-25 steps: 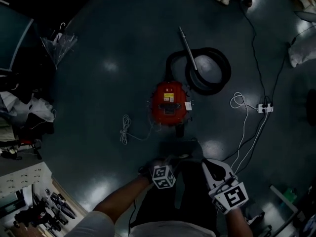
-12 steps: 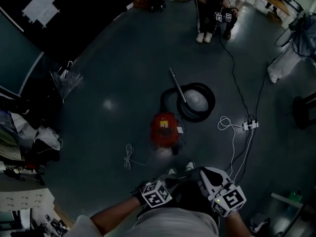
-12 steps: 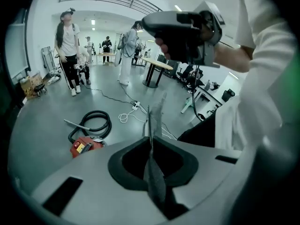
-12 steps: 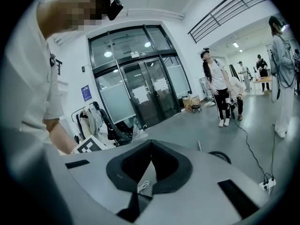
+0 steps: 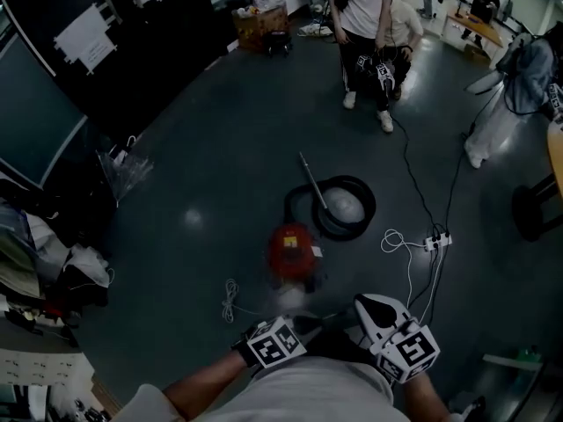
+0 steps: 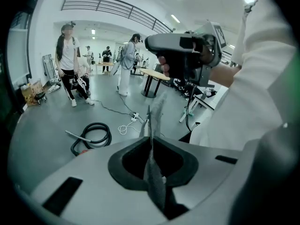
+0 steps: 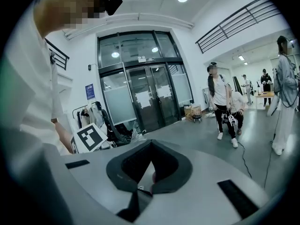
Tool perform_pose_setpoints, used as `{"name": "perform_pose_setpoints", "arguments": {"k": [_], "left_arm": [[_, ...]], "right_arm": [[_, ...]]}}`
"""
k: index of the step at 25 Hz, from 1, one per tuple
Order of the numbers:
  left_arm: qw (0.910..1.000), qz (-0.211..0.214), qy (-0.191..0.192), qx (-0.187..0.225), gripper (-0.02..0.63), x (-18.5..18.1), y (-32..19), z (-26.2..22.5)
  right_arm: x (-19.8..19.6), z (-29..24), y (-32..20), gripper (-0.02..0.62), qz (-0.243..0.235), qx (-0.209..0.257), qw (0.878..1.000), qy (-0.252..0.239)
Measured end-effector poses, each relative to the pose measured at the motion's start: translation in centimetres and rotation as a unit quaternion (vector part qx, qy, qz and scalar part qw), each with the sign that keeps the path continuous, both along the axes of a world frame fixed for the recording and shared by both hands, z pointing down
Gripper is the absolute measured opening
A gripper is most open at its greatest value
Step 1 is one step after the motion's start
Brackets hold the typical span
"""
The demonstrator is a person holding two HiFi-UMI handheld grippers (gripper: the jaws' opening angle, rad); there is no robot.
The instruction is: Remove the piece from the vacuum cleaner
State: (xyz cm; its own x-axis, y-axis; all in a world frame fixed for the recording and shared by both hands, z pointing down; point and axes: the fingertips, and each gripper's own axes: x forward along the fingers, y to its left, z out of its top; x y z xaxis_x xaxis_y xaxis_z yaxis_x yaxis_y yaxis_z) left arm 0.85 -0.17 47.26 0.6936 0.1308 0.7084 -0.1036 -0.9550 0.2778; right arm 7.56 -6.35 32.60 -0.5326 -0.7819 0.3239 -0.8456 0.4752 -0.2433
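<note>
Red vacuum cleaner (image 5: 293, 251) was seen untouched on the floor at mid-frame, hose (image 5: 339, 207) coiled just beyond, while the left gripper (image 6: 150, 125) and right gripper (image 5: 373, 306) were held pinched together, empty, at the lower edge, so removal was judged unstarted.

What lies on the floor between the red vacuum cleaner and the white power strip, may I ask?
A looped white cable, seen in the head view.
</note>
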Motion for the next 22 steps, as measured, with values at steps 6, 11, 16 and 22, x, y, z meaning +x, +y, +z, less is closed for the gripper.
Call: {"name": "perform_pose_setpoints", "arguments": {"k": [6,11,16,22], "left_arm": [[0.9998,-0.002,-0.007,0.018,0.031,0.4,-1.0,-0.7],[0.9997,-0.009,-0.013,0.020,0.031,0.7,-1.4,-0.8],[0.9996,-0.018,-0.010,0.020,0.031,1.7,-1.5,-0.8],[0.9995,-0.022,-0.006,0.024,0.031,2.6,-1.6,-1.2]], "right_arm": [[0.3,-0.8,-0.5,0.014,-0.019,0.011,1.000,0.006],[0.7,-0.9,-1.1,0.014,-0.031,0.013,0.999,0.006],[1.3,-0.4,-1.3,0.014,-0.038,0.015,0.999,0.008],[1.8,-0.4,-1.3,0.014,-0.045,0.015,0.999,0.013]]}}
